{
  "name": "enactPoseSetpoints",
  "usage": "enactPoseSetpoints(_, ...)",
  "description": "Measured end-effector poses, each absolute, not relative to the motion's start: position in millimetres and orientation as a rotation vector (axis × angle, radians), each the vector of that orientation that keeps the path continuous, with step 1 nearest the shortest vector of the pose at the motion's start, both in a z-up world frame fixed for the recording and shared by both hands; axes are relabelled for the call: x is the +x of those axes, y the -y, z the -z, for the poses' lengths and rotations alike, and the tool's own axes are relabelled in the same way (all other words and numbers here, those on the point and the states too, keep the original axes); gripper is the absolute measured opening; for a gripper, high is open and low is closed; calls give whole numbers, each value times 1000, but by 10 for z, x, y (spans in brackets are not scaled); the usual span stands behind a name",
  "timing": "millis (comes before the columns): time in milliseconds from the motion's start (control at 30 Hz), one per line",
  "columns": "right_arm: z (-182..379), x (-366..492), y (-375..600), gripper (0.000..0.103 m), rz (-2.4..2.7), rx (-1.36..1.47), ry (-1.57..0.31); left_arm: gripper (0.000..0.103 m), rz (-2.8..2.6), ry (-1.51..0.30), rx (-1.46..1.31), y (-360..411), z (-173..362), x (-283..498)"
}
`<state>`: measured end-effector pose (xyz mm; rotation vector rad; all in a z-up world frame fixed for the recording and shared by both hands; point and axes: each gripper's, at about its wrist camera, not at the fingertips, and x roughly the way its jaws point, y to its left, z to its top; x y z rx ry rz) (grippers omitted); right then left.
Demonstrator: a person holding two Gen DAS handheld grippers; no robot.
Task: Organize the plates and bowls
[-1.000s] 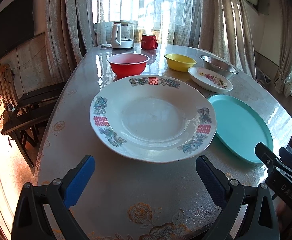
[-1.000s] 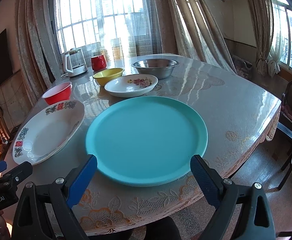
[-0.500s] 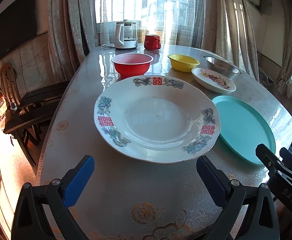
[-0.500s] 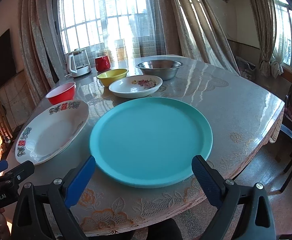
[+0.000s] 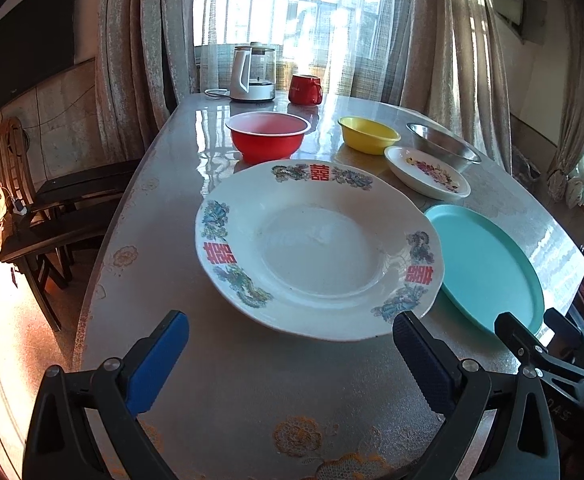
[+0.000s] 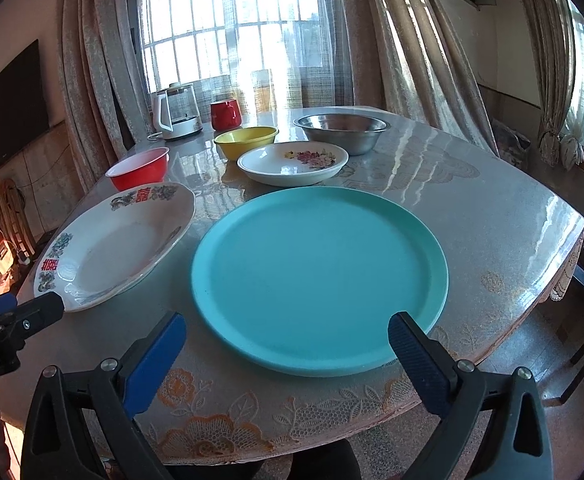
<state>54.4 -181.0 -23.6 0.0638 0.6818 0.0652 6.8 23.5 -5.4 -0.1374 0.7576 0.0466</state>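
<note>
The left gripper [image 5: 292,354] is hovering over the near edge of the table [image 5: 252,392] with its blue-padded jaws standing wide apart and nothing between them, its right pad sitting just in front of the near rim of the big white plate [image 5: 316,248] (the one with red characters and dragon motifs around its border). The right gripper [image 6: 286,346] is hanging just short of the teal plate [image 6: 320,276], and its jaws have just been opening; they are now gaping wide, the plate's near rim lying ahead of them but not pressed by either pad. In the scene, the white plate is lying to the left of the teal plate, the two close together near the front. Farther back, a red bowl [image 5: 268,138] is sitting on the left, a yellow bowl [image 5: 368,134] to its right, and a small floral plate [image 6: 294,162] is resting just in front of a steel bowl [image 6: 340,132] on the right. At the far end, by the curtained window, a white kettle [image 5: 252,74] and a red mug [image 5: 304,89] are standing side by side.
</note>
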Motion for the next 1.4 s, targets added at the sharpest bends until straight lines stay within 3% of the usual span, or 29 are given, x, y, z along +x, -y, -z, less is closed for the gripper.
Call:
enactPoseSetpoints(267, 164, 631, 1892, 102, -54, 74, -659, 103, -42, -769, -293, -610, 65, 209)
enactPoseSetpoints(367, 137, 718, 1897, 96, -105, 100, -667, 103, -5, -759, -395, -724, 91, 218)
enactPoseSetpoints(633, 19, 983, 1694, 90, -239, 103, -664, 103, -47, -713, -343, -768, 46, 357)
enactPoseSetpoints(833, 2, 1319, 1416, 86, -358, 95, -689, 103, 6, -723, -476, -903, 182, 454)
enactPoseSetpoints(1000, 112, 1633, 1163, 73, -432, 64, -753, 101, 38, -675, -520, -945, 239, 491)
enactPoseSetpoints(1067, 160, 1725, 1072, 65, -454, 41, -772, 95, 69, -694, -542, -944, 268, 550)
enactPoseSetpoints(1200, 266, 1886, 975, 62, -461, 37, -819, 90, 98, -723, -589, -960, 335, 644)
enactPoseSetpoints(1267, 309, 1959, 999, 55, -501, 95, -846, 79, 119, -743, -610, -959, 375, 690)
enactPoseSetpoints(1400, 363, 2030, 1005, 54, -528, 142, -880, 62, 129, -750, -569, -902, 383, 759)
